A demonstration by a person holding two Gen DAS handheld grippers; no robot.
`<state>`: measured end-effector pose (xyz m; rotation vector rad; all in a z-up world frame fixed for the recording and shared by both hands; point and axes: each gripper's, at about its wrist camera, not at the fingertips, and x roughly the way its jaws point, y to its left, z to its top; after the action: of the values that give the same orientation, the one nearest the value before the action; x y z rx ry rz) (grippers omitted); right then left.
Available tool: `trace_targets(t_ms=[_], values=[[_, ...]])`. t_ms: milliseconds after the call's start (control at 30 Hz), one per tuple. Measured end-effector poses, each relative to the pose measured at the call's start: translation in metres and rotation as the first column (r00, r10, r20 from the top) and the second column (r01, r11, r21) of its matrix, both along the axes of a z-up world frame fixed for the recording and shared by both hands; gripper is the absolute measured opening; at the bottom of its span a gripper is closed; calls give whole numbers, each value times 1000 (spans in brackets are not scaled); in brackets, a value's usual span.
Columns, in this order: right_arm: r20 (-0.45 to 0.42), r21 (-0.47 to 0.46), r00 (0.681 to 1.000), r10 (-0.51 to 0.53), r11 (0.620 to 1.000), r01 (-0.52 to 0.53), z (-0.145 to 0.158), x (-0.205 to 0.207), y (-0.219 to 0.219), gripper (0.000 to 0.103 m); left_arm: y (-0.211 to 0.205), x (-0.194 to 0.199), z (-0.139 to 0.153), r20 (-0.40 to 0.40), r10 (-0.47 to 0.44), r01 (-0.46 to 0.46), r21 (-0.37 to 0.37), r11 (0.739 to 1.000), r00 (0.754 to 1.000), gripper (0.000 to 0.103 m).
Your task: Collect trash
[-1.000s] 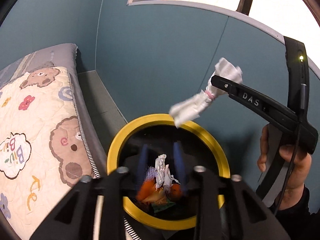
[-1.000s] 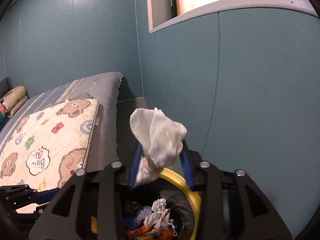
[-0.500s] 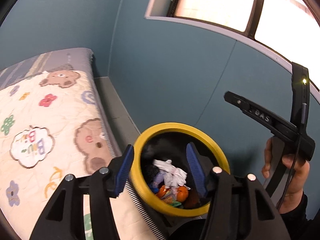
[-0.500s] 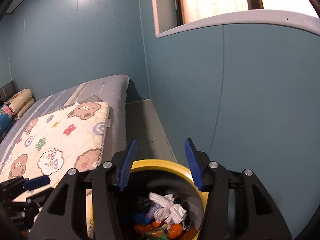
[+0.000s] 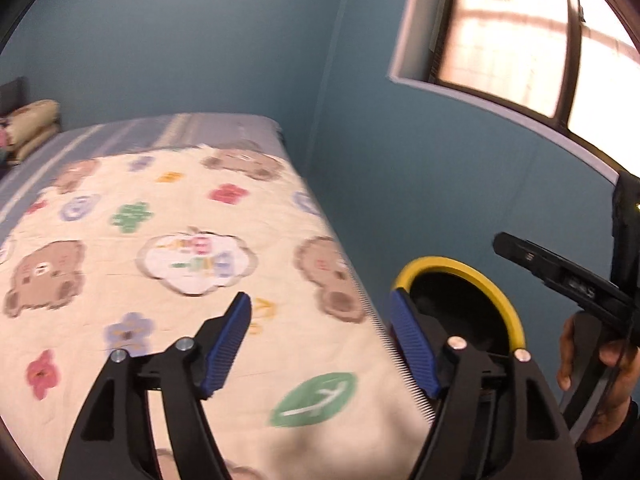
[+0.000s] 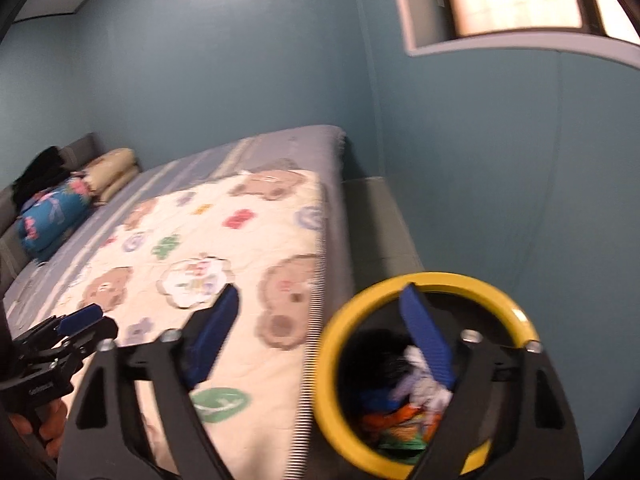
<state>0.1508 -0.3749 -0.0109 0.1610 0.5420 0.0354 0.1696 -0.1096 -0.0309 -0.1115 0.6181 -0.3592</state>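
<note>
left wrist view: looks forward and down along its own fingers, close over the bear-print quilt [image 5: 192,264] on the bed, the yellow-rimmed trash bin [image 5: 492,280] at right.
right wrist view: same slant, close above the bin [image 6: 332,392], the bed at left.
shared: quilt [image 6: 224,264], bin, blue wall [image 5: 400,184], window [image 5: 520,40].

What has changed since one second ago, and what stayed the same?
The right gripper let its white tissue drop into the yellow bin; its jaws are opening, empty. The left gripper, opening and empty too, swung from the bin toward the bed. Bin and bed stayed put.
</note>
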Motion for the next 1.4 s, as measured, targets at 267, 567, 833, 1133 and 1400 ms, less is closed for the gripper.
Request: trace_targets(t_ms=[267, 567, 833, 1133, 1400], values=[[145, 9, 987, 64, 998, -66, 30, -33, 73, 95, 71, -47, 24, 122, 160, -160, -10, 987, 980, 95], [275, -71, 960, 48, 997, -29, 52, -88, 124, 95, 102, -107, 52, 275, 276, -290, 12, 957, 921, 95], [364, -106, 931, -12, 993, 54, 51, -130, 141, 95, 114, -153, 57, 326, 361, -370, -35, 928, 874, 95], [400, -67, 916, -27, 996, 59, 35, -148, 137, 95, 115, -176, 56, 360, 377, -393, -30, 919, 853, 95], [348, -56, 937, -26, 997, 48, 24, -143, 135, 95, 111, -178, 53, 360, 360, -374, -31, 927, 861, 95]])
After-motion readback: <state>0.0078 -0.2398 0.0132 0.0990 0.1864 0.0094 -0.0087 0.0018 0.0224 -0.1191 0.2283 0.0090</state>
